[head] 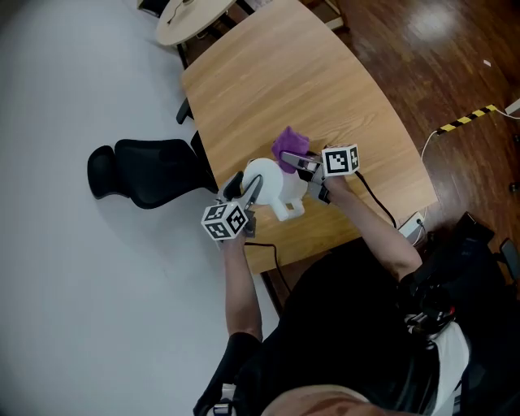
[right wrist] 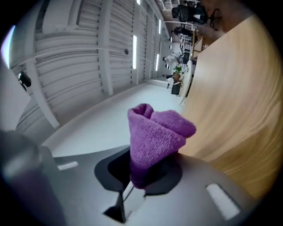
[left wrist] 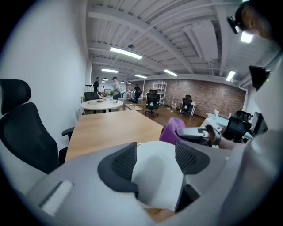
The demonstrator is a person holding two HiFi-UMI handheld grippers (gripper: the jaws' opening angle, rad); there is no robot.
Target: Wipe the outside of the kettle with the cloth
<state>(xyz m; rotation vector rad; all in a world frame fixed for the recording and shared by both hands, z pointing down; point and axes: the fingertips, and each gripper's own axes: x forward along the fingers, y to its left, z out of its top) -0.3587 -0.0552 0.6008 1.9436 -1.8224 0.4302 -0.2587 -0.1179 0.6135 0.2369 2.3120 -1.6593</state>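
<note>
Two tongs, both engaged: left tongs (left wrist: 154,155) spread wide and grasping the white kettle (head: 270,184) by its body, a pad against either side; right tongs (right wrist: 143,171) clenched on a bunched purple cloth (right wrist: 155,130) that stands up out of the jaws. Kettle located over the near left corner of the wooden table (head: 284,77), cloth held just beside its far side, contact not discernible. One black office chair (head: 154,172) off the table's left edge, and one round table (head: 192,18) beyond the far end.
</note>
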